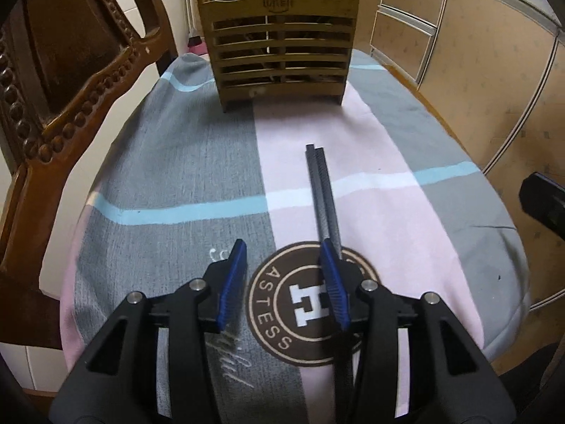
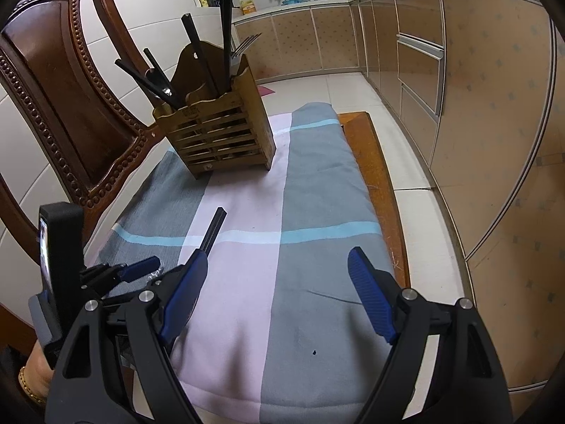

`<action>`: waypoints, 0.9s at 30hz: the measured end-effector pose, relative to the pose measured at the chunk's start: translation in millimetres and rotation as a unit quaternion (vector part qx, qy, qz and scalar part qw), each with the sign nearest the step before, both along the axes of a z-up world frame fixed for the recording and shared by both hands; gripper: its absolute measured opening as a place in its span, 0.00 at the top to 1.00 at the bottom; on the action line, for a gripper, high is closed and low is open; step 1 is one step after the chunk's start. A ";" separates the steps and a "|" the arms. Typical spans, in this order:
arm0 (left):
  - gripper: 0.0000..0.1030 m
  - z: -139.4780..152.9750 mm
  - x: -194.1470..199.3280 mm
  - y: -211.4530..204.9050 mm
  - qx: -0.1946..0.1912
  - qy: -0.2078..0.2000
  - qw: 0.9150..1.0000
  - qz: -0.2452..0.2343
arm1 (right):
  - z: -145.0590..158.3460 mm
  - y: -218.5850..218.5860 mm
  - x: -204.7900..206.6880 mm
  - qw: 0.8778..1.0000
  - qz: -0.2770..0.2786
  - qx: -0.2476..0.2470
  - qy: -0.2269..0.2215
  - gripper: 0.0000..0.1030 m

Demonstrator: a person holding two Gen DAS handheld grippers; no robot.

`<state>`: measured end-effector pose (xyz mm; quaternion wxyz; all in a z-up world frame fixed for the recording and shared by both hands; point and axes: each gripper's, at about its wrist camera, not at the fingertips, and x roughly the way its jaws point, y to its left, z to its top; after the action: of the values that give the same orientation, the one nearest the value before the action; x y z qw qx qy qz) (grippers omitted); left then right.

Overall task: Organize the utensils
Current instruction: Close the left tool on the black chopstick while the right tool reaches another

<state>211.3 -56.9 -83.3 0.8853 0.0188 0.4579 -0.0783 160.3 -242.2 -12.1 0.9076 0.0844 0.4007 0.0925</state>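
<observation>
A pair of dark grey chopsticks [image 1: 319, 190] lies on the pink and grey cloth [image 1: 176, 162], pointing toward a slatted wooden utensil holder [image 1: 282, 60] at the far end. The holder [image 2: 219, 134] has black chopsticks, a spoon and a fork standing in it. My left gripper [image 1: 282, 282] is open and empty, low over the cloth; its right finger is just beside the chopsticks' near end. My right gripper [image 2: 279, 296] is open and empty above the cloth's near part. The chopsticks [image 2: 213, 229] and the left gripper [image 2: 166, 265] show at the right wrist view's left.
A carved wooden chair back [image 1: 70, 70] stands close on the left. The cloth covers a small wooden table [image 2: 378, 176] whose edge shows at the right. Kitchen cabinets [image 2: 441, 88] run along the right, with tiled floor between.
</observation>
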 end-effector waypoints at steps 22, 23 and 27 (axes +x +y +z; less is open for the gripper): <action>0.50 -12.2 -4.3 23.6 0.036 0.033 0.996 0.073 | -4.1 10.3 1.9 1.000 0.011 -0.006 0.006 0.22; 0.50 -12.2 -5.6 26.0 0.035 0.032 0.996 0.078 | -4.6 11.2 2.1 1.000 0.012 -0.007 0.006 0.22; 0.50 -11.5 -8.4 27.2 0.038 0.028 0.995 0.086 | -9.4 18.2 5.3 1.000 0.010 -0.006 0.012 0.22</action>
<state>202.9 -29.7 -94.8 0.8744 0.0105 0.4849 0.0148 165.6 -224.0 -21.5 0.9023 0.0758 0.4128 0.0980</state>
